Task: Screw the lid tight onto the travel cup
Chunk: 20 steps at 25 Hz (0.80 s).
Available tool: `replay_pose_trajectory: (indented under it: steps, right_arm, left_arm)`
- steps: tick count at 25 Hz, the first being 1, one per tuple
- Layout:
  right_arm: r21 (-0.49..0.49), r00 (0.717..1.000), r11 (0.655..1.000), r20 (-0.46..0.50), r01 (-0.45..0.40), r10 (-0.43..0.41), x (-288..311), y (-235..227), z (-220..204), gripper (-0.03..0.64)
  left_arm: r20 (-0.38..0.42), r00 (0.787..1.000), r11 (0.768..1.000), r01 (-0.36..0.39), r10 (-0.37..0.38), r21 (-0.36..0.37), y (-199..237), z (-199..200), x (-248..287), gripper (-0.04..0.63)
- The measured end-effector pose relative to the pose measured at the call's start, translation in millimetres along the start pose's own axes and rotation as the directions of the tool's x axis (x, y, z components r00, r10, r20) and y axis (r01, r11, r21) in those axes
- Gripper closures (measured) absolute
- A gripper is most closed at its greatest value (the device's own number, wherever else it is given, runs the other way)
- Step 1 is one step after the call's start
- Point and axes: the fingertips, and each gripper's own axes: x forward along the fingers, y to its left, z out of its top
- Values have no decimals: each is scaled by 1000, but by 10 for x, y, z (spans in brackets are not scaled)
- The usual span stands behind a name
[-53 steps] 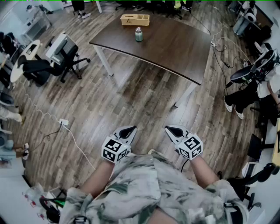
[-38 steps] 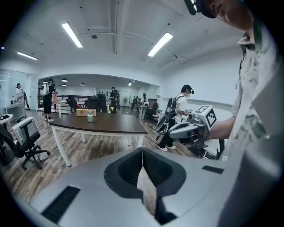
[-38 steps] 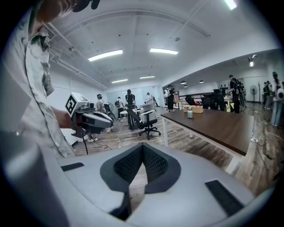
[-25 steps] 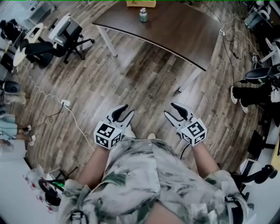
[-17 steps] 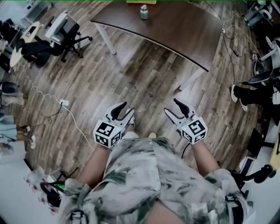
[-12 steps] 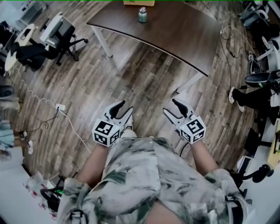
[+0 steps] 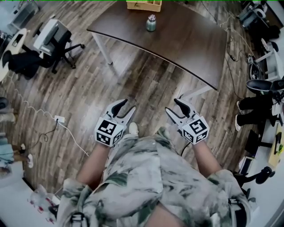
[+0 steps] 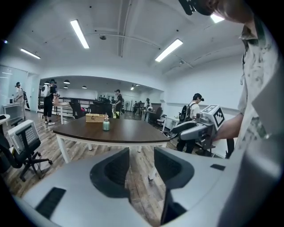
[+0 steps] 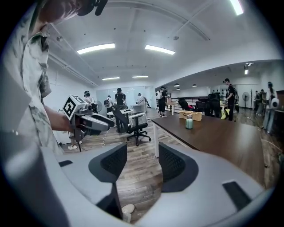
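Standing on the table, the travel cup is near a box

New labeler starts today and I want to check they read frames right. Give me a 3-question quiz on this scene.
1. Where is the cup?
A. on the floor
B. on the table, near the box
C. on a chair
2. True or false: the left gripper holds the cup.
3. What is between the jaws of the right gripper?

Key
1. B.
2. False. It is open and empty, far from the table; its jaws have just been opening.
3. Nothing. It is open; its jaws have just been closing a little.
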Motion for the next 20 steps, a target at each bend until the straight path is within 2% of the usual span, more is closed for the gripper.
replay_pose_trajectory:
  steps: [10,20]
  right_arm:
    - [-2,999,999,-11,45,-45,947,-10,458,377]
    - [-10,1000,1000,-13,17,-17,1334,-267,624,380]
  left_arm:
    - [6,1000,1000,27,-27,10,986,76,-53,417]
    - [12,1000,1000,10,-10,-22,1334,175,183,416]
